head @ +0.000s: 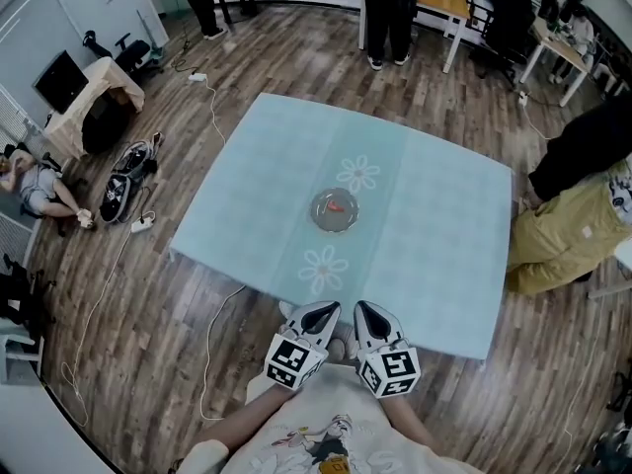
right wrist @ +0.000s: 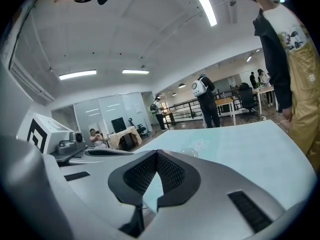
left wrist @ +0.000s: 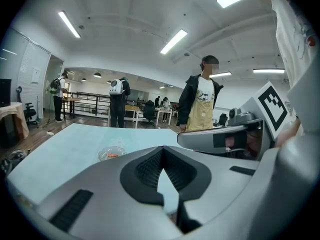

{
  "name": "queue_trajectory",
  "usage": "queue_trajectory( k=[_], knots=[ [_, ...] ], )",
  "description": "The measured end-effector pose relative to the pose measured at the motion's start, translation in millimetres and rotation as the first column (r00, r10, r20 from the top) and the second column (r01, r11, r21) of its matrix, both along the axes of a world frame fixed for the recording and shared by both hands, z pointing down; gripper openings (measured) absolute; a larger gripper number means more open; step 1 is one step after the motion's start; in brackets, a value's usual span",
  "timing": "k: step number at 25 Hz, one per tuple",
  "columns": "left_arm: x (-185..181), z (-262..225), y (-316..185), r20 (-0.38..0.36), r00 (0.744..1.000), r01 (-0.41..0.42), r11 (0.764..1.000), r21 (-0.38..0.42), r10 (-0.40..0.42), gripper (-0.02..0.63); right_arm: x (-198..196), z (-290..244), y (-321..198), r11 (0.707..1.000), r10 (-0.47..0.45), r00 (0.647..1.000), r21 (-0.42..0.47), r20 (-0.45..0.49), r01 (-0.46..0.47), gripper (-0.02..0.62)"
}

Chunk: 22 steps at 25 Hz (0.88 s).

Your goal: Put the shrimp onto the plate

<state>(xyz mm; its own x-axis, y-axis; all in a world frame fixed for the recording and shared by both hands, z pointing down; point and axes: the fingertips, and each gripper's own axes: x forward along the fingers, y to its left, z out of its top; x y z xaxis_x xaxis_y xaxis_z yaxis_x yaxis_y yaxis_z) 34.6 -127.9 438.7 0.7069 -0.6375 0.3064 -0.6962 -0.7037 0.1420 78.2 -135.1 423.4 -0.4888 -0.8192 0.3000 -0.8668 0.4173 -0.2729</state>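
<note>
Where the head view looks down:
- Desk (head: 444, 225), covered in pale blue cloth.
- Clear plate (head: 334, 211) at the desk's middle.
- Orange shrimp (head: 338, 205), lying on the plate.
- Left hand-held gripper (head: 318, 314) and right hand-held gripper (head: 367, 314), side by side at the near edge, well apart from the plate.

Left gripper view:
- Jaws clenched tip to tip, nothing between them.
- Plate with shrimp ahead, to the left.
- Person in a tan apron (left wrist: 202, 109), standing beyond the desk.

Right gripper view:
- Jaws clenched, empty.
- Blue desk surface stretching ahead.
</note>
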Motion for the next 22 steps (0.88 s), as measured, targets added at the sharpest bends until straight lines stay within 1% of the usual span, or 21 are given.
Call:
queue_trajectory(
  k=[7,14,18,22],
  knots=[
    [-1,-7,9,0.004,1.0,0.015,1.0,0.006,-0.015,-0.003,-7,0,12,0.999,-0.037,0.999,-0.015,0.001,0.037,0.025],
    [-15,-3,8,0.006,0.998,0.065,0.998,-0.019,-0.065,-0.003,-11,3,6,0.997,-0.074,0.997,-0.03,-0.011,0.074,0.025],
    [-17,3,14,0.006,0.997,0.073,0.997,-0.024,-0.073,-0.003,-13,10,8,0.996,-0.075,0.997,-0.041,-0.023,0.074,0.025],
    [-20,4,4,0.004,0.998,0.069,0.997,-0.02,-0.069,-0.003,-16,9,-5,0.997,-0.075,0.997,-0.035,-0.028,0.074,0.025]
  ],
)
